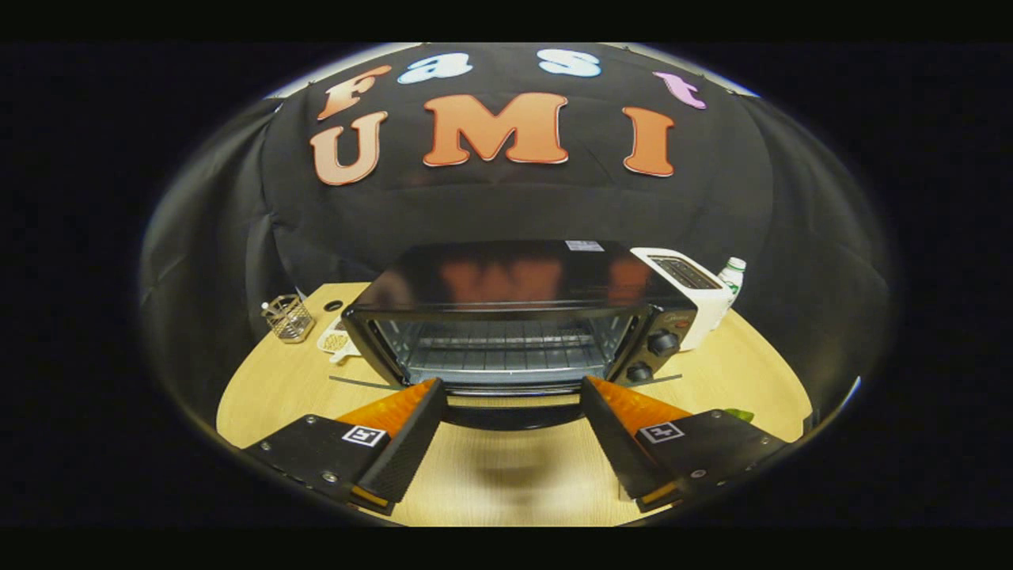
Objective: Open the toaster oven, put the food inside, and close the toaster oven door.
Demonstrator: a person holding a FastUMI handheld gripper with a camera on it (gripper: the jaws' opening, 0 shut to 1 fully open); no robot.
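Gripper (pixel 510 396) fingers spread wide, nothing between them but the dropped oven door.

Fingers hang over the round light wooden table (pixel 261 388), tips apart at either end of the black glass door (pixel 512 410), which is folded down flat toward the camera (contact with the door: cannot tell). Just beyond the tips sits the black toaster oven (pixel 514 317), cavity open, wire rack (pixel 506 352) bare, two black knobs (pixel 650 356) on its right panel. Food: a small white dish with something yellowish (pixel 335 342) lies left of the oven, too small to identify. Further left, a wire mesh cup (pixel 288 317). Behind the oven's right side: a white slot toaster (pixel 696 297), then a white bottle with a green cap (pixel 732 277).
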